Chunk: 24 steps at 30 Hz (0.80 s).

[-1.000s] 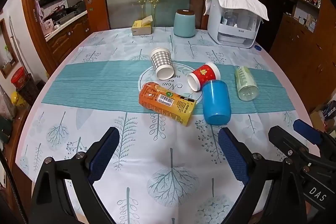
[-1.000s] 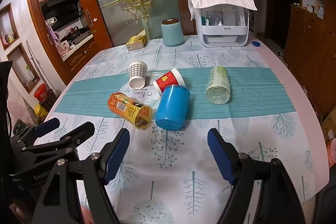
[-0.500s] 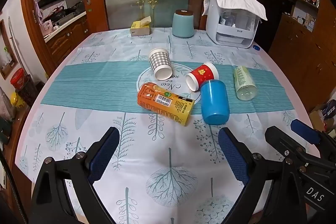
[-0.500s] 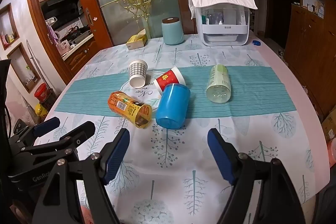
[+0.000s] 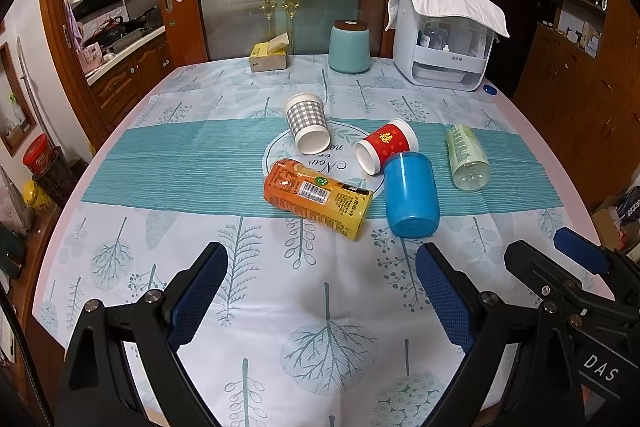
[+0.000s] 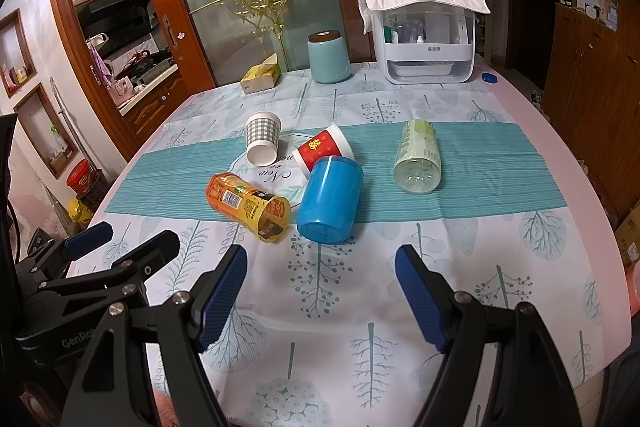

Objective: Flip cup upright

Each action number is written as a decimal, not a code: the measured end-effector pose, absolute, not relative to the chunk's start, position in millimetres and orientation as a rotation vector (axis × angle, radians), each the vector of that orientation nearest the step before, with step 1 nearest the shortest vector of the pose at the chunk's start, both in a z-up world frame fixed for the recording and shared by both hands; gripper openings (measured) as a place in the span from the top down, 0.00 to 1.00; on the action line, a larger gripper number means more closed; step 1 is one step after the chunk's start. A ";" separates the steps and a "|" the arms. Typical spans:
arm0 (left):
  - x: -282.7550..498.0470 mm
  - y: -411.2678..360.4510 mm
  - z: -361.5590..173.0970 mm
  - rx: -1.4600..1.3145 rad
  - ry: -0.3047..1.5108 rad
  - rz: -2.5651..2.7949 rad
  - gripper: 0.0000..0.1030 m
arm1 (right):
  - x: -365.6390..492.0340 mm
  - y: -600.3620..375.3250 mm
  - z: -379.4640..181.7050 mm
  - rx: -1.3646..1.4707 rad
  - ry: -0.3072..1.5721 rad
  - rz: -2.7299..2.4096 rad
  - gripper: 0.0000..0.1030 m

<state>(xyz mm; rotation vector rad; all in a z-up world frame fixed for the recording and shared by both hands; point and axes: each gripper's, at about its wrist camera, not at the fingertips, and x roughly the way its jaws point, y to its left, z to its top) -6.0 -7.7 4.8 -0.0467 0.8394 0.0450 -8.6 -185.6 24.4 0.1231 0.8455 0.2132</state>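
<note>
Several containers lie on their sides mid-table: a grey checked paper cup [image 5: 307, 124] [image 6: 262, 138], a red paper cup [image 5: 386, 145] [image 6: 323, 151], a blue plastic cup [image 5: 411, 199] [image 6: 328, 199], an orange-yellow can [image 5: 317, 197] [image 6: 248, 201] and a pale green bottle [image 5: 467, 157] [image 6: 417, 156]. My left gripper [image 5: 322, 267] is open and empty over the near table edge, short of the can. My right gripper [image 6: 320, 263] is open and empty, just short of the blue cup. The right gripper's body shows in the left wrist view [image 5: 568, 287].
A tablecloth with a teal band [image 5: 180, 163] covers the round table. At the far edge stand a teal canister [image 5: 349, 47], a yellow tissue box [image 5: 269, 57] and a white cloth-covered appliance [image 5: 444, 35]. A small blue cap [image 5: 489, 89] lies beside it.
Both grippers have stayed open and nearly still; the left view has drifted slightly, so the cups sit a little lower-left in frame. Nothing on the table has moved.
</note>
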 end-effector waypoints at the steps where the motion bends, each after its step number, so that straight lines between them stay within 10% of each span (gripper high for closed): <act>1: -7.1 -7.3 5.2 -0.046 0.838 0.045 0.09 | -8.5 -185.8 24.2 0.123 0.846 0.214 0.25; 24: -8.8 -1.4 3.1 -0.043 0.843 0.047 0.09 | -6.6 -183.0 21.4 0.125 0.851 0.215 0.25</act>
